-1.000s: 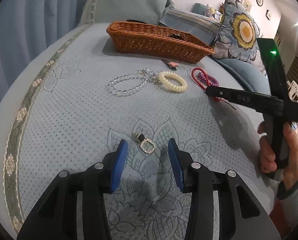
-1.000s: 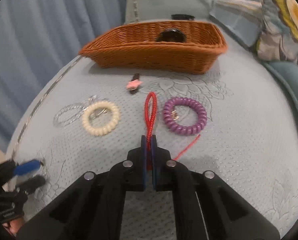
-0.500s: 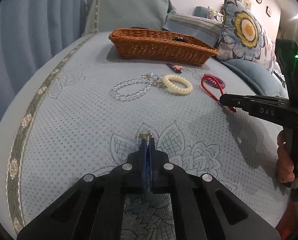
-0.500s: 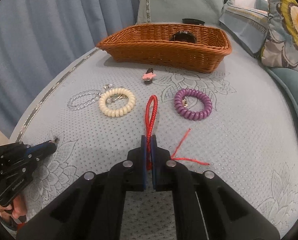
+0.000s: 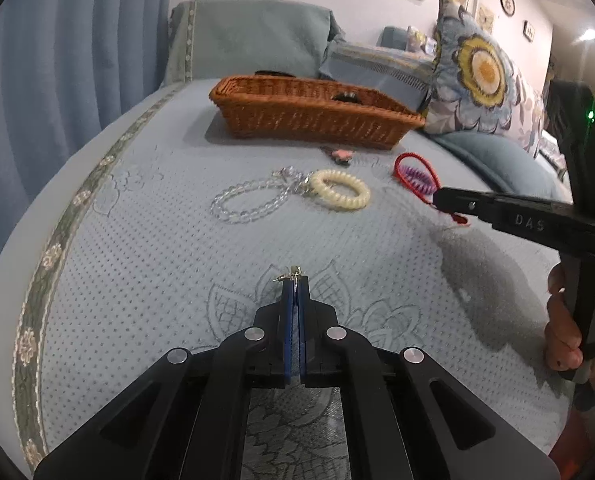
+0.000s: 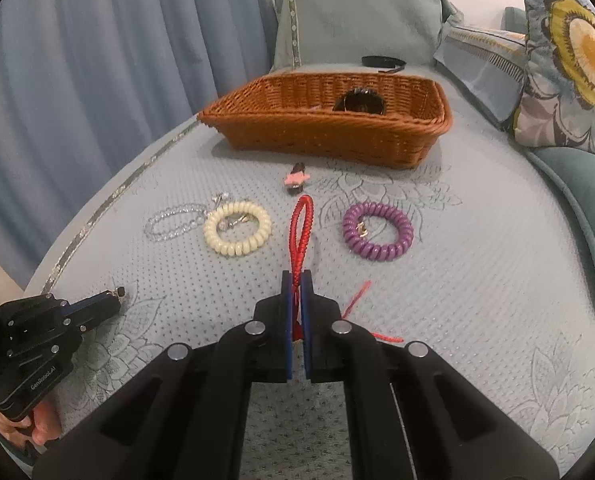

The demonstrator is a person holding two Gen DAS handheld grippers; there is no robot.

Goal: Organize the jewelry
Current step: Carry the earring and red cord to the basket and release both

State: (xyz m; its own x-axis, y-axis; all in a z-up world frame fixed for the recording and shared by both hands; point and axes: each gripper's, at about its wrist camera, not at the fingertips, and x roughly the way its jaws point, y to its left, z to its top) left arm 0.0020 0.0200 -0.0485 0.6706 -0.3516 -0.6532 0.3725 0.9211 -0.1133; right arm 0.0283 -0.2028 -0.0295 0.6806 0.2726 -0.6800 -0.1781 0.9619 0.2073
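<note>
Both claws clenched, L claw [image 5: 294, 282] on earring [image 5: 288, 279], R claw [image 6: 296, 276] on red cord [image 6: 299, 226].

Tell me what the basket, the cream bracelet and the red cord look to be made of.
Basket: woven wicker or rattan, matte orange-brown; the interlaced strands show along its wall.
Cream bracelet: likely plastic, a glossy coiled spiral with ribbed turns.
Red cord: braided thread or string, with a plaited texture and loose thin tails; the right gripper is shut on it.
</note>
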